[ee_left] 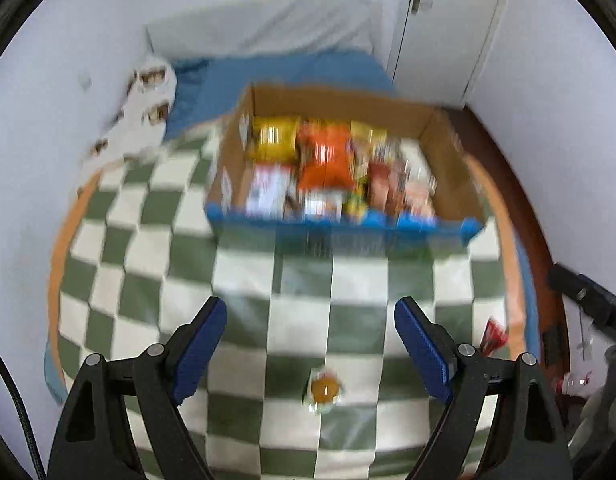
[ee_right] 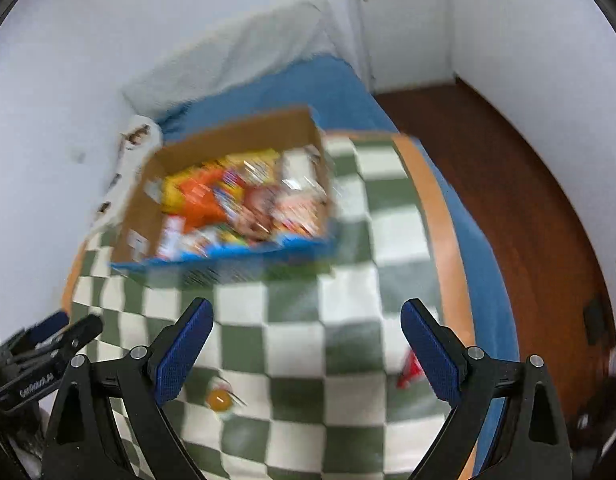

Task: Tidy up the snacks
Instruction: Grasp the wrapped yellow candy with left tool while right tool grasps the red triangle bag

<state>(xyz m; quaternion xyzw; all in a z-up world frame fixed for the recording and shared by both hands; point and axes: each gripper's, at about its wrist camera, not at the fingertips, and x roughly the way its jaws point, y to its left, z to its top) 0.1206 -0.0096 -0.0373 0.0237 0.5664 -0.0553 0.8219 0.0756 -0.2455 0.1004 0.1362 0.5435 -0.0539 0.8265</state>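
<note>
A home bedroom: bed [ee_left: 308, 68] (checkered blanket [ee_left: 148, 240]), pillow [ee_left: 260, 24], wooden floor [ee_right: 507, 200].

my fingers [ee_left: 421, 344] wear ribbed blue pads on matt black plastic. brown cardboard box [ee_left: 447, 160] holds glossy snack packets [ee_left: 323, 156]; soft checkered blanket [ee_left: 347, 288] beneath, polished wood floor [ee_right: 507, 184] beside.

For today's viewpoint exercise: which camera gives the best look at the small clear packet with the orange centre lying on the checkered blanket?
The left wrist view: the small packet lies whole and fairly sharp between the open left gripper fingers. In the right wrist view the packet sits beside a gripper finger, smaller and more blurred.
</note>
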